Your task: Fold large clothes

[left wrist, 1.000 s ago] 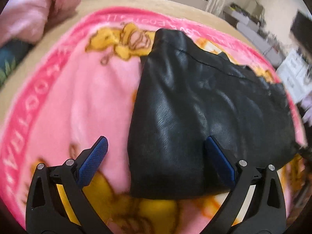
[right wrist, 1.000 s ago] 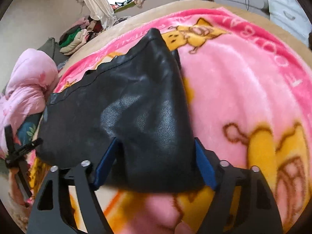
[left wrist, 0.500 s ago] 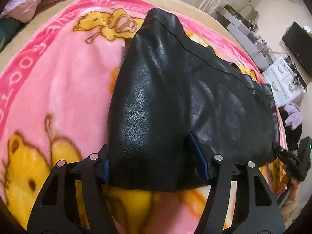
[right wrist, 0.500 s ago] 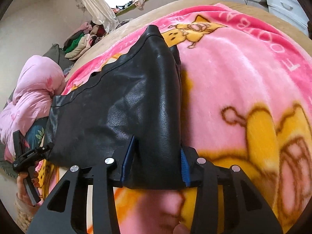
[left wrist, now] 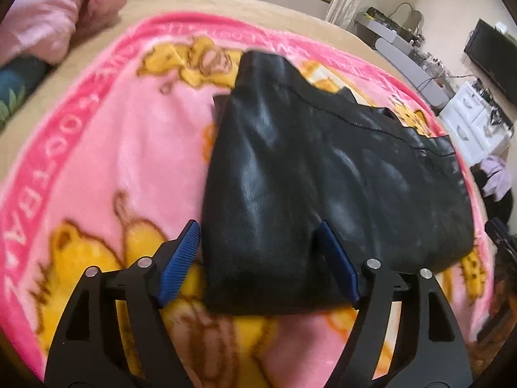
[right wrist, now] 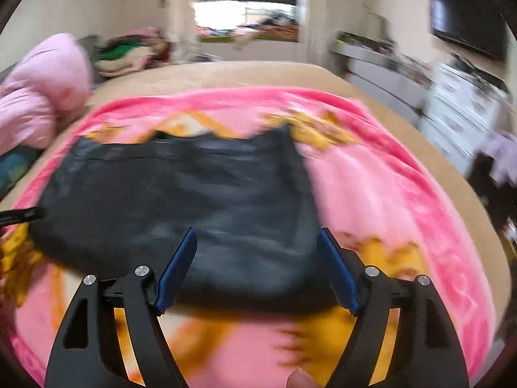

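Note:
A black leather-look garment [left wrist: 323,177] lies folded on a pink cartoon blanket [left wrist: 113,161]. My left gripper [left wrist: 258,258] hovers at its near left corner. Its jaws are opening, with the corner between the blue pads [left wrist: 179,260], which do not press on it. In the blurred right wrist view the same garment [right wrist: 177,200] lies flat on the blanket [right wrist: 371,194]. My right gripper [right wrist: 257,265] is over its near right edge. Those jaws are opening too and grip nothing. The left gripper's tip [right wrist: 22,215] shows at the garment's left end.
The blanket covers a beige bed [right wrist: 258,71]. A pink quilt [right wrist: 38,97] is heaped at the far left, with piled clothes [right wrist: 129,51] behind it. White drawers [right wrist: 462,106] and a dark screen [right wrist: 465,22] stand on the right. A fingertip [right wrist: 297,378] shows at the bottom edge.
Half a second ago both grippers pinched the garment's near edge. Both have since opened and let go. The right one has drawn back, risen and rolled; the left has backed off slightly.

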The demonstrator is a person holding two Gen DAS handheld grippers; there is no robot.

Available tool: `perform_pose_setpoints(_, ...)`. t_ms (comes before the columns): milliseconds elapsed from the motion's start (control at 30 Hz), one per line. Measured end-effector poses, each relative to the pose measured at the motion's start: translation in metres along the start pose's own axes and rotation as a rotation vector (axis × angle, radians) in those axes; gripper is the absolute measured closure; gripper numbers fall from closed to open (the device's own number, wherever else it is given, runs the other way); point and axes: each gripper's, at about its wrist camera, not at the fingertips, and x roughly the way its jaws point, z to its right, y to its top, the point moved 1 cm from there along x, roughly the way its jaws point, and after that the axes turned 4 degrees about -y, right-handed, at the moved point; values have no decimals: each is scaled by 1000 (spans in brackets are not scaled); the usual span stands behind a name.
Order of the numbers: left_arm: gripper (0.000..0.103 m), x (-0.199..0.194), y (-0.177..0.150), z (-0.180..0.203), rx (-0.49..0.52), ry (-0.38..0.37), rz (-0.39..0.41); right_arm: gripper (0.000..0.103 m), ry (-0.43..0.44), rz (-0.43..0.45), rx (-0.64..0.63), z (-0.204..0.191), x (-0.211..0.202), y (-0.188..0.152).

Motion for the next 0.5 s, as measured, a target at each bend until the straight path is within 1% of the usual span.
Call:
perform_pose_setpoints(33,30,-2,1,1,11,6,10,35,28,7,-16,-14,0,1)
perform_pose_setpoints(100,29,-5,3,2,31,19,21,39,78,11,-36,-38,2,3)
perform_pose_setpoints(167,27,-5,4,1,40,30,25,50,151,-2,-61,-61,8,4)
perform_pose_setpoints(200,26,-5,3,1,41,34,23,56,163,-13,-73,-70,12,5)
perform_pose_setpoints(233,26,-5,3,0,40,38,20,59,170,-29,-92,-80,17,4)
perform_pose_setpoints(367,25,-2,6,-5,39,54,13,60,178,-86,-120,-106,33,2)
perform_pose_setpoints(400,23,-1,6,-7,38,59,12,61,178,-108,-123,-110,39,0)
perform_pose_setpoints(433,22,-1,8,-8,37,63,10,61,180,-147,-127,-112,49,-4)
perform_pose_setpoints(500,22,2,9,-12,26,66,6,61,182,-187,-113,-113,61,-11)
